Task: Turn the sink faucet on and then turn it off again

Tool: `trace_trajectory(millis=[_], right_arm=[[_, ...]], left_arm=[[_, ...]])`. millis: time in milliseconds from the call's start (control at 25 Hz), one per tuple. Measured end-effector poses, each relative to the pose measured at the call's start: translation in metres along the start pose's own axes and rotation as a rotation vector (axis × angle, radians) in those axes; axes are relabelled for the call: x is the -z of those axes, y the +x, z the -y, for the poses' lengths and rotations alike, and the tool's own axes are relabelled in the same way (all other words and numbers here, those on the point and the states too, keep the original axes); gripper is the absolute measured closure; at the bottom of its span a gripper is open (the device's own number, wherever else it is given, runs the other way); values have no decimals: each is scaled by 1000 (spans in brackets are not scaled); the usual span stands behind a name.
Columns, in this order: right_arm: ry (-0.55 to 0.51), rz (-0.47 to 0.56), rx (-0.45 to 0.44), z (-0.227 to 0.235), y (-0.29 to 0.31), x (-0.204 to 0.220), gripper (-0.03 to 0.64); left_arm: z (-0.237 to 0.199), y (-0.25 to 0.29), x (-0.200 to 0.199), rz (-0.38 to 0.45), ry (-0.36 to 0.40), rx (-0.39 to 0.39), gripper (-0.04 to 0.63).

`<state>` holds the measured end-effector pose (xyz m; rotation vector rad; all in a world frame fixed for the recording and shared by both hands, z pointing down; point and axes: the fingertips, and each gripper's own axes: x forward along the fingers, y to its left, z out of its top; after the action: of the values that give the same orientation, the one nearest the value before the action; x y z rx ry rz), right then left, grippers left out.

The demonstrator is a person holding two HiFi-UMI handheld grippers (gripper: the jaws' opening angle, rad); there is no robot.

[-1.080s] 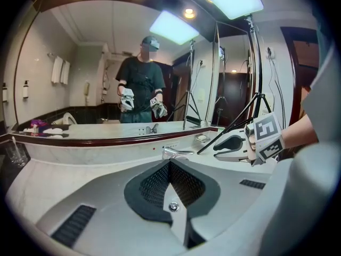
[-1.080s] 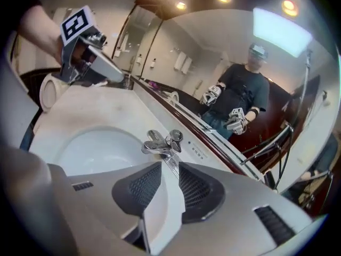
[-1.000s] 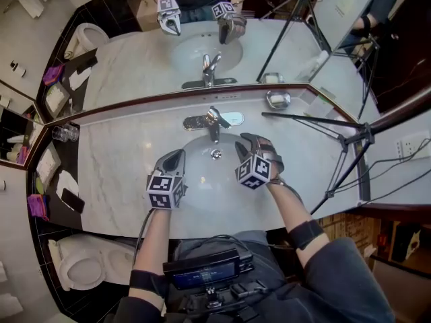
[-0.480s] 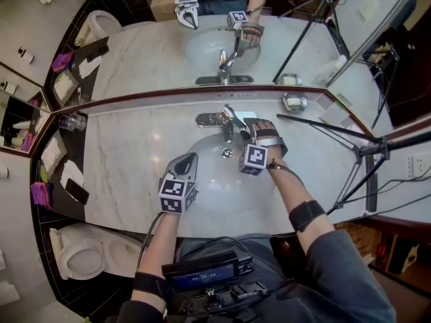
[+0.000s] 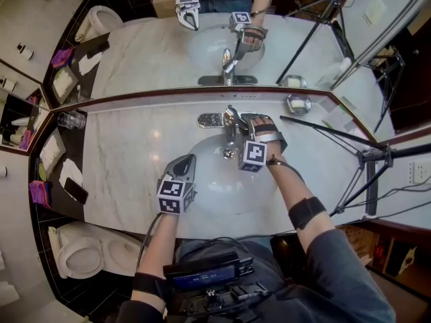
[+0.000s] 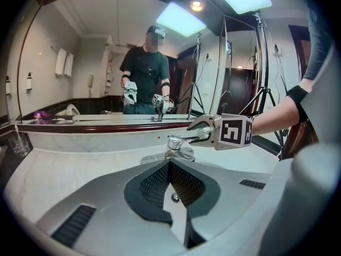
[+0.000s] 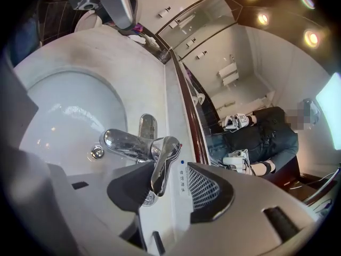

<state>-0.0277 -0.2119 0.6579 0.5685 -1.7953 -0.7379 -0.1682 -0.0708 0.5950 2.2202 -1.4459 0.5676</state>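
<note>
Marble counter [image 5: 128,153] runs below a wide mirror [image 5: 155,52], and a white basin [image 5: 209,197] is sunk in its middle, just in front of you. At the basin's back rim, close under the mirror, stands the chrome faucet [image 5: 214,120], its spout [image 7: 123,143] reaching out over the drain [image 5: 229,153]. Your right gripper [image 5: 248,122] is at the faucet, turned so that 1 jaw sits above the lever [image 7: 161,167] and the other below it. Its jaws stand wide and have just been closing a little, with the lever between them. In the right gripper view the lever crosses the front of 1 dark pad, while the meshed pad on the other side is clear of it, so you are straddling the lever, not clamping it. Whether that dark pad touches the metal cannot be told. Your left gripper [image 5: 184,163] hangs over the basin's near left part, pointing toward the faucet and downward, well apart from it. Its 2 jaws are pressed together with nothing between them. At the counter's left end a glass [image 5: 71,120] stands by the mirror, and to the faucet's right a small dish [image 5: 298,103] sits at the mirror's foot. At your right stands a black tripod [image 5: 369,180], 1 leg reaching across the counter's far right corner. Down at your left, past the counter's edge, is a toilet [image 5: 81,258].
</note>
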Motion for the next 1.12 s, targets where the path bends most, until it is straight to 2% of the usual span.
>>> trace_trajectory(millis=[440,1120], right_arm=[[46,16,0,17,-1,-8,407],[123,11,-71,33,9,-21,407]], left_arm=[[0,3,9,-18,-6,11,595],[-5,0,12,-10,-27,2,595]])
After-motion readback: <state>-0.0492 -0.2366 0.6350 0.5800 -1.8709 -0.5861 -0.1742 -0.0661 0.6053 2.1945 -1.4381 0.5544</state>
